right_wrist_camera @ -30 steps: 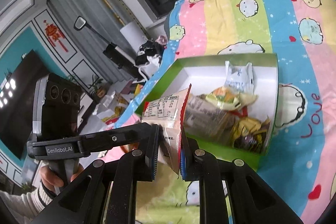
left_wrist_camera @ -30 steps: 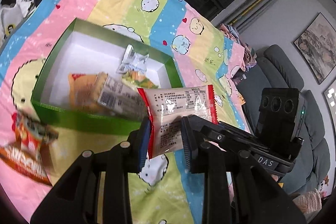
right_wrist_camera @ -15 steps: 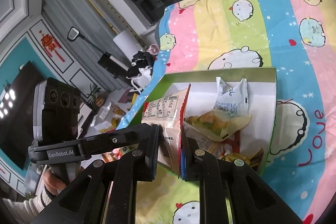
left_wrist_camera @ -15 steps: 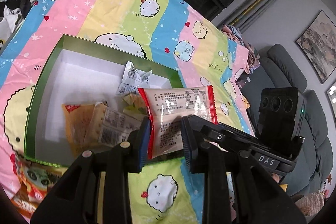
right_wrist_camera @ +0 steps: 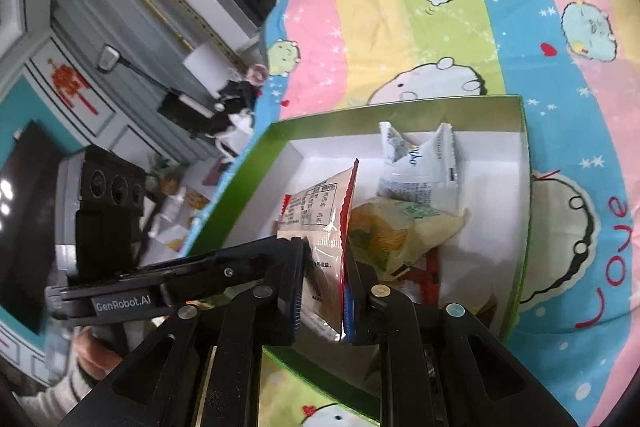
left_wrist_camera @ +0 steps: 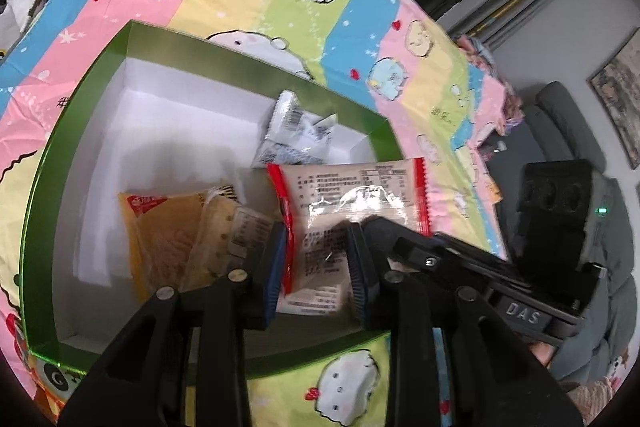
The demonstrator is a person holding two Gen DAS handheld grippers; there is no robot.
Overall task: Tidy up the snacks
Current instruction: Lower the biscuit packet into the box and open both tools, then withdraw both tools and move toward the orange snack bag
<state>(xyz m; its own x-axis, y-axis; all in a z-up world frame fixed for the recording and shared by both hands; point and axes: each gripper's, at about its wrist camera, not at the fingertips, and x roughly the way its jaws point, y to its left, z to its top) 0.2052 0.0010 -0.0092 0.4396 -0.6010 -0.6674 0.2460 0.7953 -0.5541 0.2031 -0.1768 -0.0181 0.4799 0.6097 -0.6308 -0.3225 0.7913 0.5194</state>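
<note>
Both tongs grip one packet point(left_wrist_camera: 344, 211) over the green box point(left_wrist_camera: 76, 131). Left tongs point(left_wrist_camera: 318, 259) have just eased slightly, packet between the pads; right tongs point(right_wrist_camera: 324, 287) clamp its red seam edge. Light, crinkly, slippery film; hold by the sealed edge.

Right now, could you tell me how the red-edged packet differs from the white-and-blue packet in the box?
The red-edged packet is clamped in the left tongs over the box; the white-and-blue packet lies loose inside. The first is flat, the second crumpled. Both are snack packets.
</note>
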